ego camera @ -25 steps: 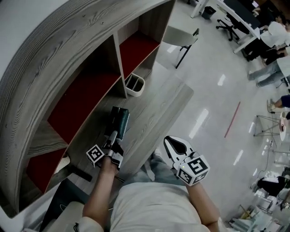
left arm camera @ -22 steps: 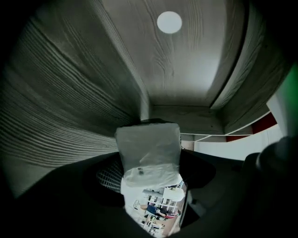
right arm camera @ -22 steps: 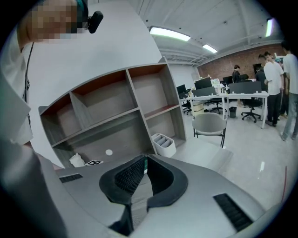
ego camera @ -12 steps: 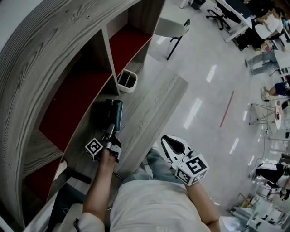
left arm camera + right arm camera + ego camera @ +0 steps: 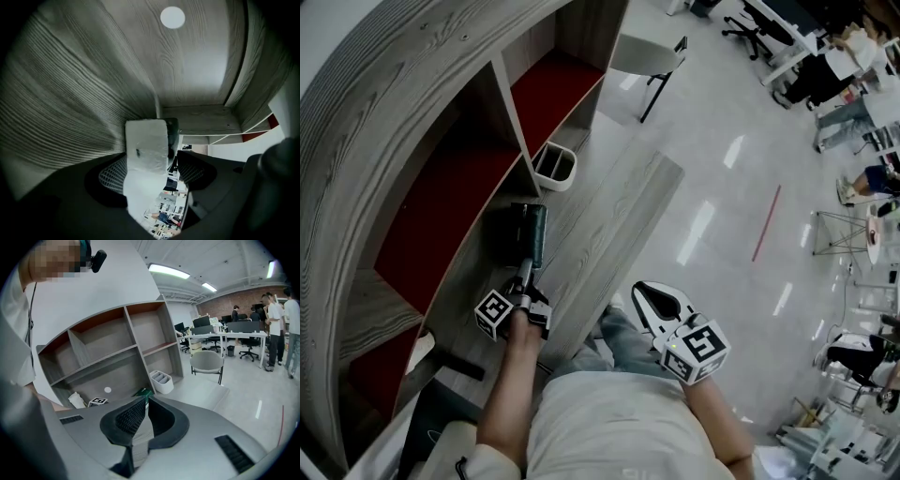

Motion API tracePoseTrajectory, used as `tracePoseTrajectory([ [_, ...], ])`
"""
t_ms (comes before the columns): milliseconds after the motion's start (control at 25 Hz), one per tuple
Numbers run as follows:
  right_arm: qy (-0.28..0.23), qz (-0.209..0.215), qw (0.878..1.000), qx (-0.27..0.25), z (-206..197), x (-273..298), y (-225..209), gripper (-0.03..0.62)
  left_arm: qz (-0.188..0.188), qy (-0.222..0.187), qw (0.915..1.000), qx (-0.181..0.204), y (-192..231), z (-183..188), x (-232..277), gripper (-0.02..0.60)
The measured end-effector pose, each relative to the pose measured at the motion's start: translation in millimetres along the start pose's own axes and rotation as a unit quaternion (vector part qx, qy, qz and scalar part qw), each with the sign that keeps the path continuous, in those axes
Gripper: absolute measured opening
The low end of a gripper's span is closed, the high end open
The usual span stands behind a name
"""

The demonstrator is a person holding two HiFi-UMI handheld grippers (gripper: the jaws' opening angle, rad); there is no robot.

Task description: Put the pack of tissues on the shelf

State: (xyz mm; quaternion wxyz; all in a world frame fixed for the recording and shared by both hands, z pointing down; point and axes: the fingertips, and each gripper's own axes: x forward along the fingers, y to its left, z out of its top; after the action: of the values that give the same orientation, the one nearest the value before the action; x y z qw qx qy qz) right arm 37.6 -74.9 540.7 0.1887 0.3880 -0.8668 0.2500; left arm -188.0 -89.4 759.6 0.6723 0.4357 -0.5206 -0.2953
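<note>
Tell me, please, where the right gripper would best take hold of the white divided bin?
Probably the white bin by the rim of its outer wall, pinched from straight above. It stands upright and open-topped with thin walls, so one jaw can drop into a compartment; the shelf upright crowds one side.
</note>
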Motion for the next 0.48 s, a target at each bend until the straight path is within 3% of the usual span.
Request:
tracePoseTrajectory([
  [120,0.002,0.003,1.0,0.002,-2,0,-1,0.043,-0.005,-0.008,0.9999,-0.008,-5,-3,-2,0.225],
  [320,0.004,0.01,1.0,-0.001,-3,1,2,0.043,-0.008,-0.001,0.9996,-0.029,-11,-15,8,0.212],
  [480,0.006,0.008,1.0,0.0,-5,1,1,0.043,-0.011,-0.034,0.9988,-0.032,-13,-4,11,0.202],
])
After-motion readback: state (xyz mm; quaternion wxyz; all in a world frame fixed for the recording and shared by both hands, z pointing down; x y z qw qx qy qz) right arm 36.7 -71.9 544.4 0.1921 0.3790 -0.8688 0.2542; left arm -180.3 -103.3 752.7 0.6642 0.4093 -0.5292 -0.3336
